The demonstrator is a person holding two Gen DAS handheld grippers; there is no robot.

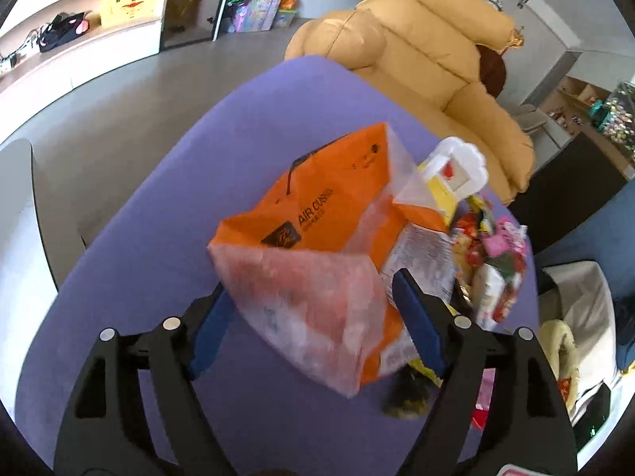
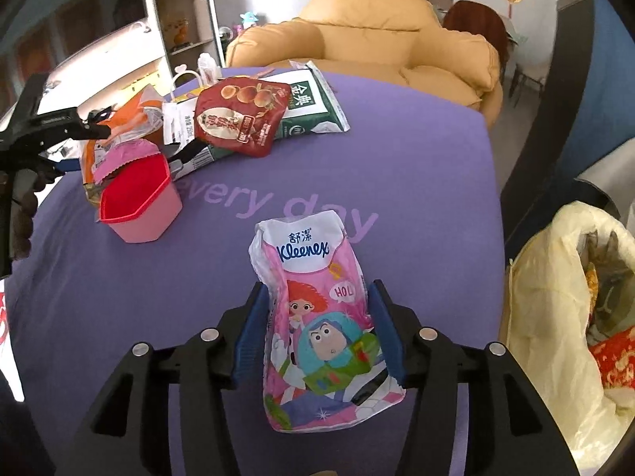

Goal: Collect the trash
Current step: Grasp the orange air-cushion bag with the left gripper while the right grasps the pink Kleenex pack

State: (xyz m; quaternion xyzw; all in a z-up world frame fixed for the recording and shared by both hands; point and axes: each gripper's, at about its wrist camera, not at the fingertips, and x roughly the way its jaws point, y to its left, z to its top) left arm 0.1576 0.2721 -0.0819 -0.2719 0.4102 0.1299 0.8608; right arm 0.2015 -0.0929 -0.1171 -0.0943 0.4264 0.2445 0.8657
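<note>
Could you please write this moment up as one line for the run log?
left gripper: around orange bag | right gripper: around Kleenex pack | lined bin: right of table

I see a matt purple cloth table cover, smooth, with paler lettering printed on it. The Kleenex tissue pack between my right gripper fingers is glossy plastic film, wrinkled at the top. The pink cup looks like hard, smooth plastic with a slight sheen. The dark red snack pouch is shiny foil-like film. In my left gripper sits the orange bag — crinkly plastic, partly translucent. Both grippers have matt black plastic arms, ribbed blue pads and silvery metal pins. The tan armchair looks like smooth leather — soft sheen.
</note>
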